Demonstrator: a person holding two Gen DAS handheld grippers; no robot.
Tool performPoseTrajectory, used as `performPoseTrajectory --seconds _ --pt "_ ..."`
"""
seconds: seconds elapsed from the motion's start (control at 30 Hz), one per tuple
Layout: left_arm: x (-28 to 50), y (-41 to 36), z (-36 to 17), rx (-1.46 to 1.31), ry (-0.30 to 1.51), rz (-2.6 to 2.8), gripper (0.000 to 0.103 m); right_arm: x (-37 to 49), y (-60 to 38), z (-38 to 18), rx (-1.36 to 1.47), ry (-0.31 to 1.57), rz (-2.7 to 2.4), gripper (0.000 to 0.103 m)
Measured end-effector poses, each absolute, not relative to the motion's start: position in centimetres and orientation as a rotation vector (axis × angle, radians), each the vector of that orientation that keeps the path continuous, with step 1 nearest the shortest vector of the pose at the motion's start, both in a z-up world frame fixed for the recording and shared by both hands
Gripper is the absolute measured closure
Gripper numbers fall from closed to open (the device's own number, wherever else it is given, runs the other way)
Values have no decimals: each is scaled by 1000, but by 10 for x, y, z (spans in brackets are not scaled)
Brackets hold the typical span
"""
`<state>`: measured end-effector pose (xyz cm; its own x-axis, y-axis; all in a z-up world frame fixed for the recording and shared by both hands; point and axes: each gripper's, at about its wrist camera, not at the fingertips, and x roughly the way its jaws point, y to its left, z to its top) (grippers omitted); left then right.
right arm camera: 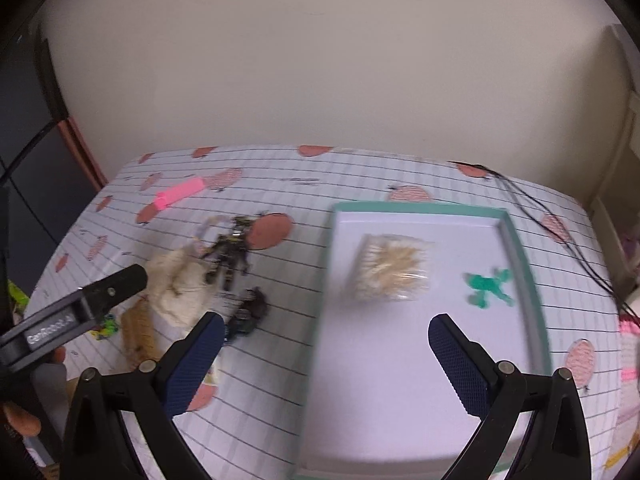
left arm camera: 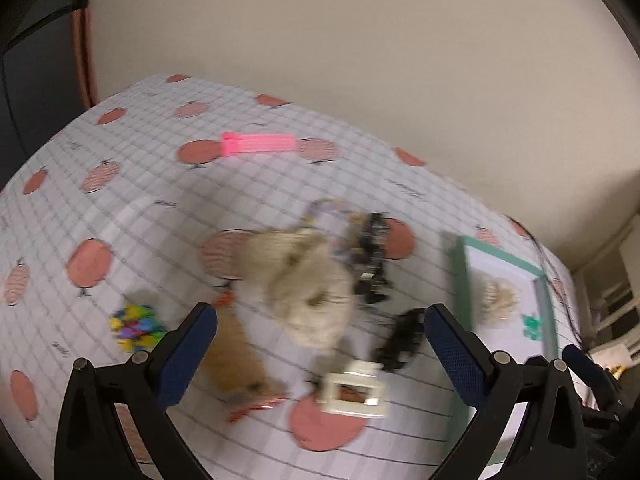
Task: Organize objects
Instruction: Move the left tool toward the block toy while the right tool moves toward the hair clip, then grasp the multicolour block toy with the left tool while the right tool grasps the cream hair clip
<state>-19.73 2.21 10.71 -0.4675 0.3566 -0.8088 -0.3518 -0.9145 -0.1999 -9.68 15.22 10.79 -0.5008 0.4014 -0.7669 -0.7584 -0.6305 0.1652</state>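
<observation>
Blue-padded left gripper (left arm camera: 320,344) hangs spread wide over the cloth (left arm camera: 160,208), gripping nothing. Between its jaws lie a cream scrunchie (left arm camera: 308,292), a white clip (left arm camera: 354,394) and a black clip (left arm camera: 400,340); an orange comb (left arm camera: 236,360) sits by the left jaw, beads (left arm camera: 136,328) further left, a pink clip (left arm camera: 258,144) far ahead. Beyond the right jaw, the tray (left arm camera: 460,280).

Over to the right wrist view: right gripper (right arm camera: 326,356) also released, empty, above the tray (right arm camera: 416,210). Ahead between the jaws, a packet (right arm camera: 390,268); ahead of the right jaw, a green piece (right arm camera: 490,286). Scrunchie (right arm camera: 176,284) and black clip (right arm camera: 250,310) lie beyond the left jaw. All blurred.
</observation>
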Motion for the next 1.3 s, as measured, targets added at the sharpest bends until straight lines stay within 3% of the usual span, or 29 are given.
performPoseTrajectory --seconds 0.27,0.57,0.9,1.2,1.3 --pt "-229 -26 93 -1461 -50 2421 0 -148 129 99 -1015 698 2235 1" --pt "-256 -77 74 -1635 -217 2423 0 -189 111 72 -1185 783 2186 9" --pt "-265 -92 56 -1719 -228 2435 0 -200 108 38 -1329 873 2094 14" --pt "-266 -88 42 -1770 -182 2425 24 -201 103 26 -1374 869 2072 17" --pt "-266 -88 39 -1784 -166 2425 32 -200 103 23 -1390 856 2061 22"
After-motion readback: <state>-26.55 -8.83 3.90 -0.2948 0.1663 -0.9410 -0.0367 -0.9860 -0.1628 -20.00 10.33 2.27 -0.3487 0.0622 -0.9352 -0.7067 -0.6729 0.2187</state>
